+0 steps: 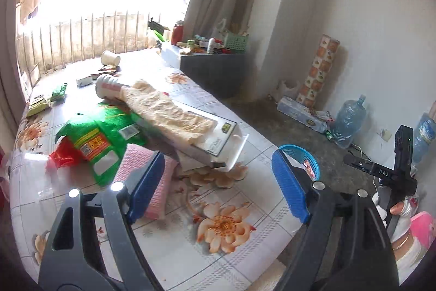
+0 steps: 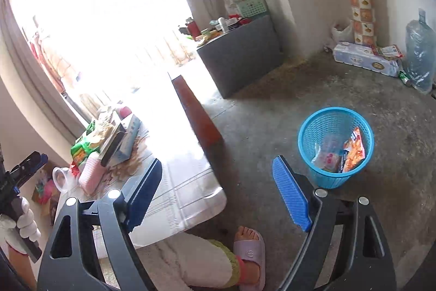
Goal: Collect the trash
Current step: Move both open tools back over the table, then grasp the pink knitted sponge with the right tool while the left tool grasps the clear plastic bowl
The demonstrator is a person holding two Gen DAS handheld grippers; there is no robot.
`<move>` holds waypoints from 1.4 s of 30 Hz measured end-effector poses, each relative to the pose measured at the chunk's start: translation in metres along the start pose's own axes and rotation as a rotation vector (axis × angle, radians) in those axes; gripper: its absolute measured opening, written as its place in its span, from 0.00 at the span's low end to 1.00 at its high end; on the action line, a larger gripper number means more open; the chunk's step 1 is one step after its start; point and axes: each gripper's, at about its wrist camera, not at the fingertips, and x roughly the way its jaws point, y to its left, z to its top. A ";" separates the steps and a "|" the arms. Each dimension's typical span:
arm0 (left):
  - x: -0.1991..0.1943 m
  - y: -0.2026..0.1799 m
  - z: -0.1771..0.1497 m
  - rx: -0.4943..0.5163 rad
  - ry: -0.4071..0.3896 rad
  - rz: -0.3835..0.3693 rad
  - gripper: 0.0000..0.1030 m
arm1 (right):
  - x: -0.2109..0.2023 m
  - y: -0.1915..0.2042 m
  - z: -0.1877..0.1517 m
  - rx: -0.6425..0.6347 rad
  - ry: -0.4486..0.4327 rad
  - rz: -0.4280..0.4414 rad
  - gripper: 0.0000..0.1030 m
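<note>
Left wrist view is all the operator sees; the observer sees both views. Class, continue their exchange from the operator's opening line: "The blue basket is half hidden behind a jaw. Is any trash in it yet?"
Observer: Yes. The blue basket holds an orange snack wrapper and a pale packet.
Operator: Does the right gripper carry anything?
Observer: No. The right gripper has its jaws wide apart, with nothing between them.
Operator: Is anything on the floor near the table corner?
Observer: A foot in a lilac slipper, beside the corner of the table.
</note>
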 end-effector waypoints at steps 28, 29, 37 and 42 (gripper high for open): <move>0.013 0.219 -0.022 -0.313 -0.007 0.361 0.14 | 0.189 0.243 -0.046 0.082 0.483 0.237 0.78; 0.012 0.218 -0.022 -0.310 -0.010 0.362 0.12 | 0.190 0.244 -0.045 0.084 0.468 0.235 0.75; 0.005 0.214 -0.028 -0.299 -0.020 0.347 0.04 | 0.196 0.249 -0.052 0.082 0.466 0.220 0.37; -0.010 0.210 -0.033 -0.308 -0.031 0.331 0.04 | 0.186 0.246 -0.053 0.067 0.467 0.242 0.29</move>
